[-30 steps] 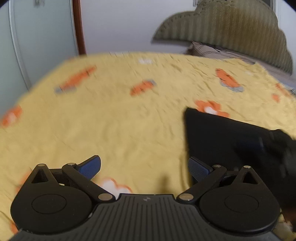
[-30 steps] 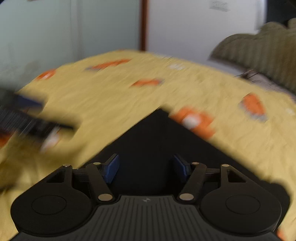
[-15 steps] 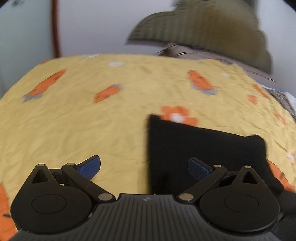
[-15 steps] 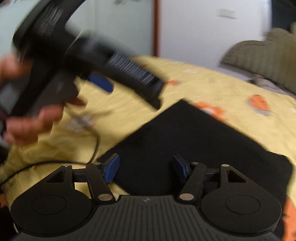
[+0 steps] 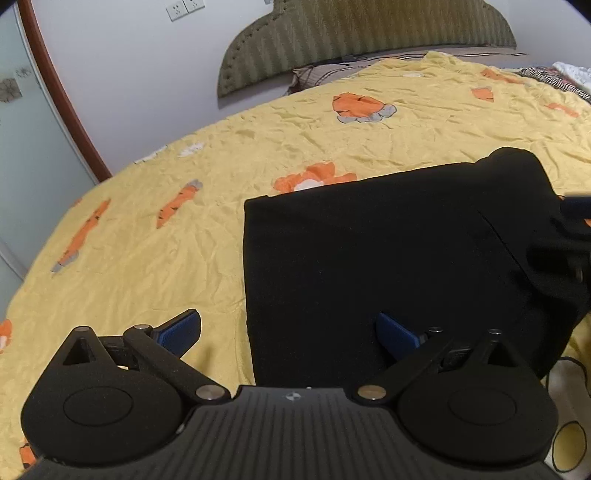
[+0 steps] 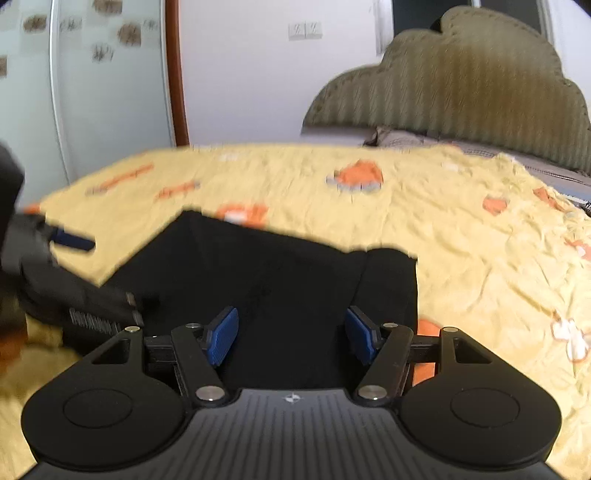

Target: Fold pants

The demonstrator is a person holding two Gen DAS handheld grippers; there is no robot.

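Black pants (image 5: 369, 258) lie folded in a flat rectangle on the yellow carrot-print bedsheet (image 5: 184, 240). My left gripper (image 5: 288, 332) is open above the pants' near left corner. Its left pad is over the sheet, its right pad over the black cloth, and nothing is pinched. In the right wrist view the pants (image 6: 288, 273) fill the middle. My right gripper (image 6: 291, 338) is open just above their near edge, with only cloth below the pads. The left gripper (image 6: 66, 273) shows blurred at that view's left edge. The right gripper's tip (image 5: 576, 221) shows at the left wrist view's right edge.
An olive padded headboard (image 6: 461, 81) and a pillow (image 5: 317, 74) stand at the bed's far end. A white wall with sockets (image 5: 184, 7) and a brown-framed glass door (image 6: 110, 92) lie beyond. Striped cloth (image 5: 546, 75) rests at the far right.
The left gripper has swung right and down, so the pants' left edge now lies between its fingers. In the right wrist view the left gripper dropped from high to low left.
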